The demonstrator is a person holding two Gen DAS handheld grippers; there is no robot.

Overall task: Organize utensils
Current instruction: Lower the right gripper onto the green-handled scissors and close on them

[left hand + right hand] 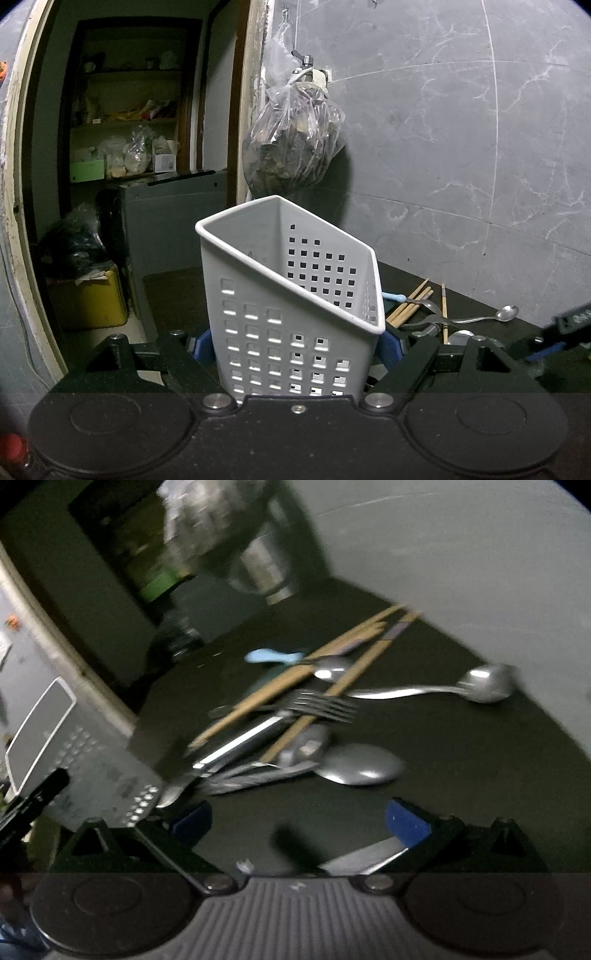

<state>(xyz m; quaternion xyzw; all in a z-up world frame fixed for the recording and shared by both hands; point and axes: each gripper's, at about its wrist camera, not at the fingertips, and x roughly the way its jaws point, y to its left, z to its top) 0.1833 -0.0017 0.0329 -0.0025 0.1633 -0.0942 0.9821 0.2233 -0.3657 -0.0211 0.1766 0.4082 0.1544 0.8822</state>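
Observation:
My left gripper (pixel 295 347) is shut on a white perforated utensil caddy (pixel 291 295), which stands tilted on the dark counter (pixel 173 295) and looks empty inside. Behind it lie wooden chopsticks (pixel 410 302) and a metal spoon (pixel 506 313). In the blurred right wrist view my right gripper (pixel 299 823) is open and empty above the counter, short of a pile of utensils: chopsticks (pixel 321 664), a fork (pixel 321 703), a large spoon (pixel 362 764), a spoon (pixel 484 685) and a pale blue piece (pixel 269 656). The caddy (pixel 92 753) is at the left.
A plastic bag (pixel 291 147) hangs on the grey marbled wall (pixel 461 147) behind the caddy. An open doorway with shelves (pixel 125 122) and a yellow box (pixel 88 299) lies to the left. A metal pot (pixel 262 568) stands at the back of the counter.

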